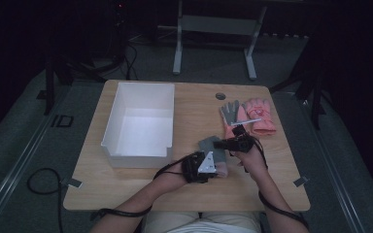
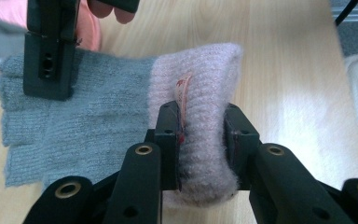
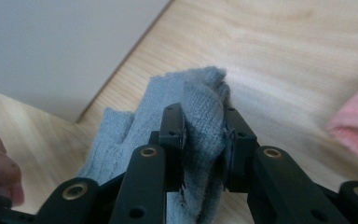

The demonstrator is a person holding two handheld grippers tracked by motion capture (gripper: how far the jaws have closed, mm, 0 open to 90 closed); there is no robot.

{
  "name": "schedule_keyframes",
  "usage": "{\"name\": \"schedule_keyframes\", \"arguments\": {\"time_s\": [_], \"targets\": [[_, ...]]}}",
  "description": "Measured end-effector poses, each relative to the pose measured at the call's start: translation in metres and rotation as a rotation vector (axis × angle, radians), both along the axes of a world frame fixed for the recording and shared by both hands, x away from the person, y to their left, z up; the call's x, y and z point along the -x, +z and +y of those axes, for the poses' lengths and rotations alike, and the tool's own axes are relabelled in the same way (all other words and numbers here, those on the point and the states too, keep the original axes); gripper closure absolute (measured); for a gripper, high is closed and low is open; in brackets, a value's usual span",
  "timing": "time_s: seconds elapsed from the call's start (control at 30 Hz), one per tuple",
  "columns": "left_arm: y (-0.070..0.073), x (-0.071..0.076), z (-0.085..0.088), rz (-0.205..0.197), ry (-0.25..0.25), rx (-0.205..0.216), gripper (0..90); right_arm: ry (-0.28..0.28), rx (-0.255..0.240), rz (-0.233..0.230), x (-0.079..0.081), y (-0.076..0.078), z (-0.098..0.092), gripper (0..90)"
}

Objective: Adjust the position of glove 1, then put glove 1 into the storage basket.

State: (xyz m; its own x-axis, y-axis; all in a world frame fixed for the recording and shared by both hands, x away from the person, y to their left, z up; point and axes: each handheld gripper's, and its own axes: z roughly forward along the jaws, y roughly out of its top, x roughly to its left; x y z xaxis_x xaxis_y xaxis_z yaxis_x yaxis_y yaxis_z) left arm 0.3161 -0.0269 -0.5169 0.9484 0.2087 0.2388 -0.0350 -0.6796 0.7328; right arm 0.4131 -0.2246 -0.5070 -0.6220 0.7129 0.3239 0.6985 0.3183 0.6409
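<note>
Counted three gloves: one grey-pink glove (image 1: 210, 145) between my two hand-held grippers, left (image 1: 212, 163) and right (image 1: 223, 143); two spare gloves (image 1: 248, 115) further off. One white bin (image 1: 138, 121) on one counter (image 1: 126, 184).

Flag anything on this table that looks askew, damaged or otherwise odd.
Nothing looks damaged or spilled. The grey glove is held at both ends, pink cuff bunched in the left gripper, finger end crumpled in the right gripper. The other gloves lie loosely overlapped; the white bin sits square.
</note>
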Motion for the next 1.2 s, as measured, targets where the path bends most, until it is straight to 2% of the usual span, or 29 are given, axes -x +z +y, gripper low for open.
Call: {"name": "schedule_keyframes", "arguments": {"time_s": [0.13,0.23,0.27,0.3,0.33,0.57,0.7,0.83,1.2], "targets": [[0.027,-0.001,0.001,0.001,-0.017,0.003,71.4,0.005,-0.019,-0.042,0.005,0.021,-0.004,73.9],[0.042,-0.002,0.004,0.005,-0.033,0.012,71.4,0.006,-0.04,-0.069,0.008,0.037,-0.005,73.9],[0.042,-0.002,0.004,0.005,-0.033,0.012,71.4,0.006,-0.04,-0.069,0.008,0.037,-0.005,73.9],[0.058,-0.004,0.01,0.003,-0.042,0.016,71.4,0.01,-0.048,-0.074,0.008,0.042,-0.005,73.9],[0.063,-0.004,0.011,-0.001,-0.046,0.015,71.4,0.014,-0.058,-0.1,0.009,0.056,-0.002,73.9],[0.098,-0.008,0.031,-0.037,-0.056,-0.018,71.4,0.039,-0.068,-0.153,0.008,0.088,0.014,73.9],[0.11,-0.013,0.045,-0.041,-0.047,-0.03,71.4,0.058,-0.056,-0.179,0.003,0.103,0.031,74.0],[0.117,-0.017,0.06,-0.056,-0.04,-0.047,71.4,0.075,-0.056,-0.191,-0.003,0.113,0.049,74.1],[0.126,-0.023,0.102,-0.063,-0.008,-0.08,71.4,0.118,-0.062,-0.211,-0.015,0.124,0.097,74.1]]}}
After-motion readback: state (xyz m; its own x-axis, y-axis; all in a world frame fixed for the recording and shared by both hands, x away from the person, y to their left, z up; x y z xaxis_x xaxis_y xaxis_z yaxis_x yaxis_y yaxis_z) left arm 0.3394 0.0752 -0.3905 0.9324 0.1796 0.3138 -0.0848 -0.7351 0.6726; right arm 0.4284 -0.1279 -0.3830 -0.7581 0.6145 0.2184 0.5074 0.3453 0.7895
